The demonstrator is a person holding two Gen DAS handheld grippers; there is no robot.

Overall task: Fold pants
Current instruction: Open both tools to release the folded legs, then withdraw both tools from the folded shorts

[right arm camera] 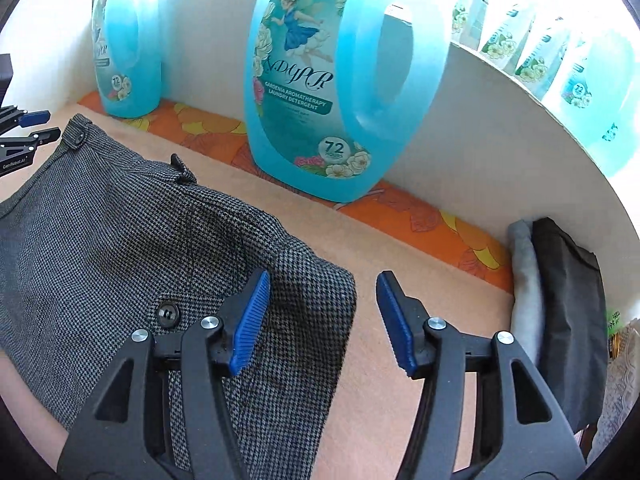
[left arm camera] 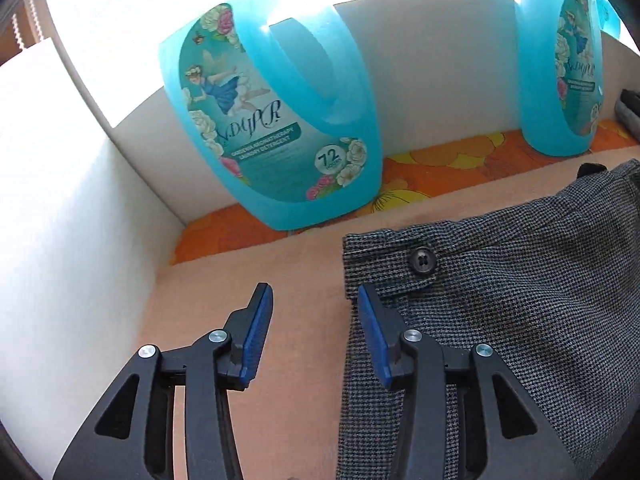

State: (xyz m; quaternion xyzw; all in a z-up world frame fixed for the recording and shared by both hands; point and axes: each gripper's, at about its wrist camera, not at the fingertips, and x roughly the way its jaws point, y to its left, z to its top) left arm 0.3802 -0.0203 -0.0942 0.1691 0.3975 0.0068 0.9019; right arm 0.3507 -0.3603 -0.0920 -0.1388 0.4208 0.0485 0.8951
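Both tongs, left [left arm camera: 314, 334] and right [right arm camera: 324, 322], are spread wide, empty; the soft, limp pants [right arm camera: 120, 232] are best pinched at the thicker waistband corners.

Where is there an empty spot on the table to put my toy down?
Bare tabletop lies between the checked grey pants and the stacked folded clothes. Another bare patch sits between the white wall and the pants' waistband. The back strip is crowded with blue detergent bottles.
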